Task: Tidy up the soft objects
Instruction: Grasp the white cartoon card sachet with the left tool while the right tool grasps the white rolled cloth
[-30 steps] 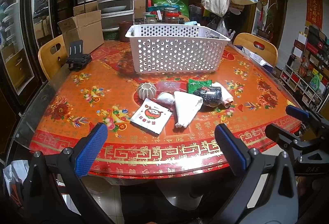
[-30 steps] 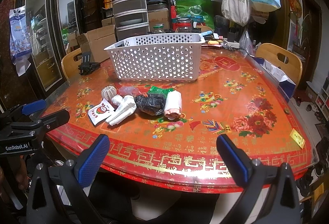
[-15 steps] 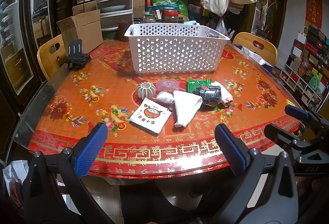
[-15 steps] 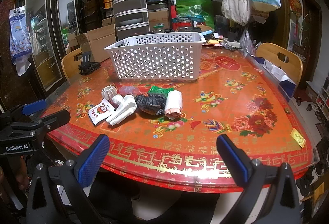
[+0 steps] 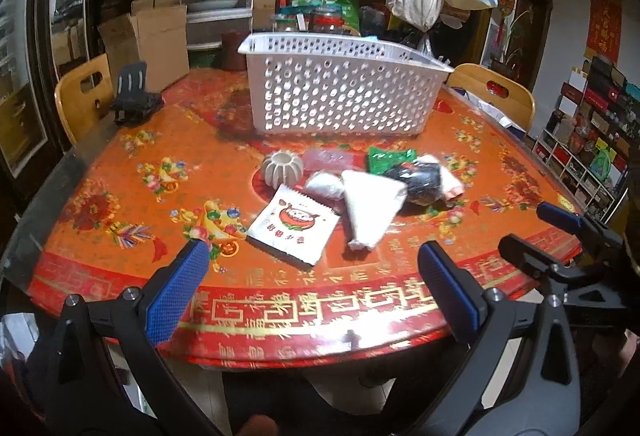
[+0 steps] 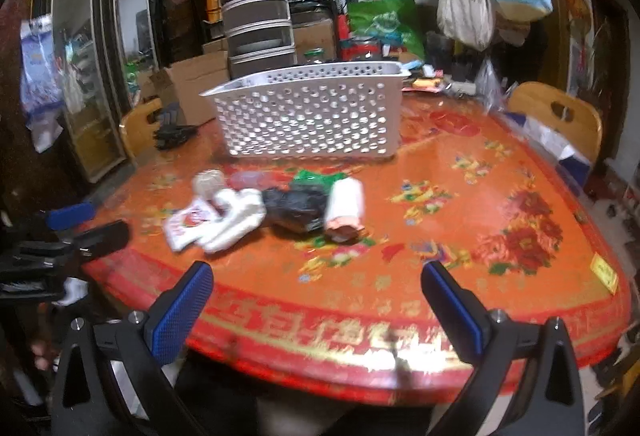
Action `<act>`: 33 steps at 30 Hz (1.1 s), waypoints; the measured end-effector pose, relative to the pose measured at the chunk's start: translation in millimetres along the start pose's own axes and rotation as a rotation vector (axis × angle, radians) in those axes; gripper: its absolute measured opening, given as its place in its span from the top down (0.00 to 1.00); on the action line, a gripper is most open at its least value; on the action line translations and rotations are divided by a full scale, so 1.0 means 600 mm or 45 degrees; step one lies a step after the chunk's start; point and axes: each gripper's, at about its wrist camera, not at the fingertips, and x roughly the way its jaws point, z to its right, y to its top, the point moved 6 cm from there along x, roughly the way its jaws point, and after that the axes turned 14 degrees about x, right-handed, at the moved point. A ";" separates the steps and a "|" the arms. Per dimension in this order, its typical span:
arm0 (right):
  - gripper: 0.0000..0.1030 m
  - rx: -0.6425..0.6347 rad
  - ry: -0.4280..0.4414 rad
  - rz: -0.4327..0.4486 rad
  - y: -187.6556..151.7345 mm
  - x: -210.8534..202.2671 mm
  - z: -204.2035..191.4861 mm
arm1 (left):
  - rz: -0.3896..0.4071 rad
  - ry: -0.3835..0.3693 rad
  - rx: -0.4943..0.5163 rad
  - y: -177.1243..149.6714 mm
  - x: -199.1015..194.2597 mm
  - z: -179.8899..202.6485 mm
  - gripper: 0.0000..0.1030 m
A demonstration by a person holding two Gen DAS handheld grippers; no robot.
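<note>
Both claws are spread wide with nothing in them, hanging over the near edge of the red worktop (image 5: pixel 120 164). The left claw (image 5: pixel 308 276) points at the soft stuff bunched mid-worktop: white sachet (image 5: pixel 294 226), white cloth (image 5: pixel 370 210), black bundle (image 5: pixel 420 182). The white basket (image 5: pixel 340 96) sits behind them at 12 o'clock. The right claw (image 6: pixel 320 300) view is blurry.

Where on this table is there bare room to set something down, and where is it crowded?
Bare: the orange floral tabletop right of the pink-ended white roll, and the left stretch between the black clip stand and the white snack packet. Crowded: the soft-item cluster around the black bundle in front of the white perforated basket.
</note>
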 end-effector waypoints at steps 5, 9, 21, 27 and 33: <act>0.00 0.051 -0.020 -0.096 -0.009 0.063 0.021 | -0.128 -0.039 -0.036 -0.032 0.076 -0.032 0.00; 0.00 0.073 -0.056 -0.137 0.001 0.096 0.039 | -0.113 -0.071 -0.034 -0.042 0.100 -0.045 0.00; 0.25 0.046 -0.053 -0.209 0.028 0.150 0.044 | -0.143 -0.059 0.025 -0.021 0.158 -0.059 0.00; 0.31 0.013 -0.069 -0.233 0.040 0.169 0.038 | -0.130 -0.061 0.091 -0.009 0.174 -0.042 0.02; 0.44 -0.023 -0.082 -0.245 0.045 0.181 0.030 | -0.103 -0.066 0.118 -0.005 0.176 -0.039 0.15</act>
